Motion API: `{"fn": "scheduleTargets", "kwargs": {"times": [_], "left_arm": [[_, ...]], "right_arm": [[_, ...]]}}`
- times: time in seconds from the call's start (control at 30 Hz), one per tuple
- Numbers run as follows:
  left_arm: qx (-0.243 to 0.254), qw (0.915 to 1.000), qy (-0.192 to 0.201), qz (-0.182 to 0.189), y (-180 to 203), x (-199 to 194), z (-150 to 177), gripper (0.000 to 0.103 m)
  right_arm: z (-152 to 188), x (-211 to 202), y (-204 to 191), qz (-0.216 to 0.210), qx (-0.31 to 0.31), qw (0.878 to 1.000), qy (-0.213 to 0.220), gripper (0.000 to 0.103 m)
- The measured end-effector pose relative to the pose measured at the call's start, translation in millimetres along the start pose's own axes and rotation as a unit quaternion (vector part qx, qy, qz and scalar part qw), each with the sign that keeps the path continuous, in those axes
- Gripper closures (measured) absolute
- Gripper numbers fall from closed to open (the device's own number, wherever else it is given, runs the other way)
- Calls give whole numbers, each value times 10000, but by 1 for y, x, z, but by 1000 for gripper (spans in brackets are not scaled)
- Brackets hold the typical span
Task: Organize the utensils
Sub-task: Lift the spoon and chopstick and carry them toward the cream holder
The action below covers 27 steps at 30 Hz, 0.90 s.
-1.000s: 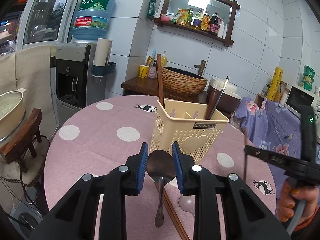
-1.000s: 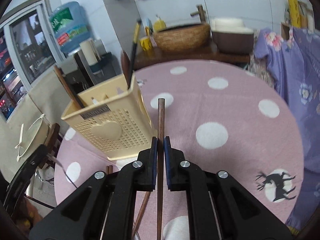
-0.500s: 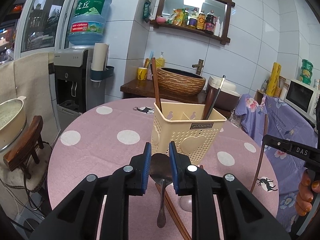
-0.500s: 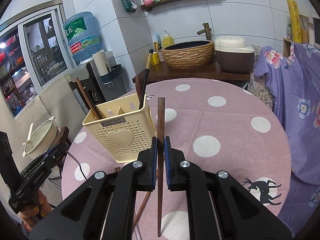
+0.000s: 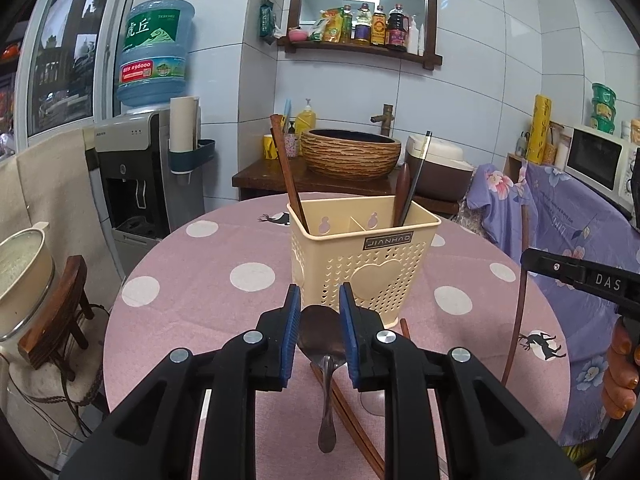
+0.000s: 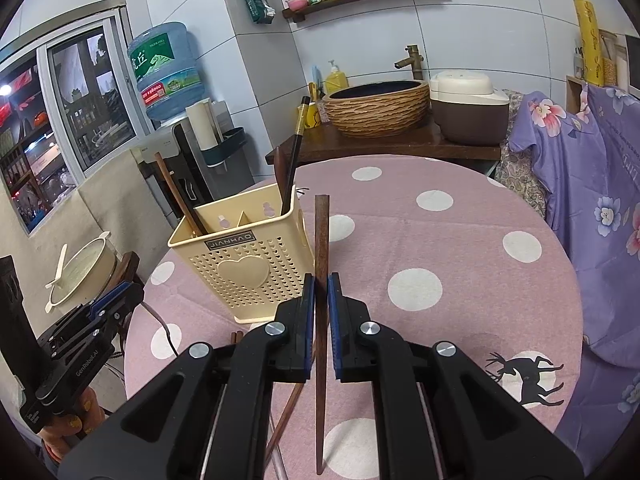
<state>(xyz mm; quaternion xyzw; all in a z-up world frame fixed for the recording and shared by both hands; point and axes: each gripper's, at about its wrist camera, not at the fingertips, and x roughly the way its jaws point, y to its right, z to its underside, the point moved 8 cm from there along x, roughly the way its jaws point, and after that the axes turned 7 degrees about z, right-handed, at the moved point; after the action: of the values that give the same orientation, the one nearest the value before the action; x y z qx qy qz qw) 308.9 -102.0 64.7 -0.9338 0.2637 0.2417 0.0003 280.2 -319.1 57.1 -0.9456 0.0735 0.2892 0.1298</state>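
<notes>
We look across a round surface [image 5: 208, 280] under a pink cloth with white dots; its near-left rim curves off toward a wooden stool, and its right rim meets a purple flowered cloth [image 6: 592, 184]; broad open cloth lies to the right of the holder in the right wrist view. Near the middle stands the cream utensil holder [image 5: 362, 264], upright and perforated, with dividers inside; a brown wooden utensil [image 5: 286, 172] leans in its left compartment, and a dark chopstick [image 5: 416, 178] stands beside a brown handle in its right one. Just near of the holder, the left gripper [image 5: 319, 312] has its blue-padded fingers [image 5: 292, 332] set either side of the bowl of a metal spoon [image 5: 322, 336]; we see the pads close against the bowl, whose handle hangs toward us above brown chopsticks [image 5: 352, 412] lying on the cloth. The right gripper [image 6: 318, 284] pinches a single brown chopstick [image 6: 321, 236] between fingers pressed nearly together; it stands upright just right of the holder's right edge, clear of the rim.
</notes>
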Motion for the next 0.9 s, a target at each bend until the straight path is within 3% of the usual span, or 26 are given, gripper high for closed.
{"fn": "scheduleTargets", "kwargs": {"times": [0.53,0.9], "left_arm": [[-102,9999,50,90,0,-20,5,83],[145,9998,35,104,7,-20,6,81]], "right_arm": [[2,-14,-9,-83,-192,9997,155,95],[3,-14,-10,-76,-207,9997,136,95]]}}
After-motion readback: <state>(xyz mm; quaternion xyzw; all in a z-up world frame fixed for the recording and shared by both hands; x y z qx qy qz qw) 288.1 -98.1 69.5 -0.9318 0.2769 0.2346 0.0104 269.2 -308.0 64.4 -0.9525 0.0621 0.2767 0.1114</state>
